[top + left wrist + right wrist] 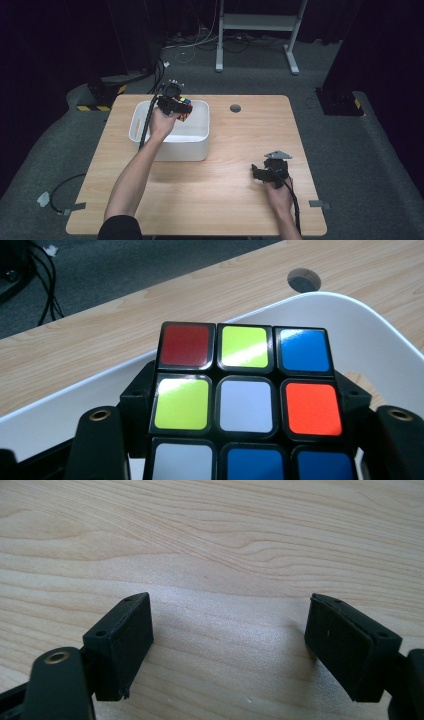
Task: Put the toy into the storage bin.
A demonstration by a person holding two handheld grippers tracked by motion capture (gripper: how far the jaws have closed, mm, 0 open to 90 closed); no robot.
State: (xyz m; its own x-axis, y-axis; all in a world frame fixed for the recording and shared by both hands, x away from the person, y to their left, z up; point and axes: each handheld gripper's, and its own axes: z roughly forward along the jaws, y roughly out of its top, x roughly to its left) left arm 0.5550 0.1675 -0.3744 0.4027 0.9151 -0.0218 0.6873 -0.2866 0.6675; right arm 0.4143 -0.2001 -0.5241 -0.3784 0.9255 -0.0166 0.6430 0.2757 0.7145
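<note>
From left to right on the one wooden table (210,185): one white bin (172,145) toward ten o'clock, and above its far rim the left gripper (181,111) pinches the one puzzle cube (184,107) between its jaws. In the left gripper view the cube (245,405) shows nine stickers: four blue, two lime, two white, one red, one orange. At four o'clock the right gripper (261,175) rests on the table, jaws spread, nothing between them.

colour-stickered puzzle cube (245,405) held above the white bin (200,145).
</note>
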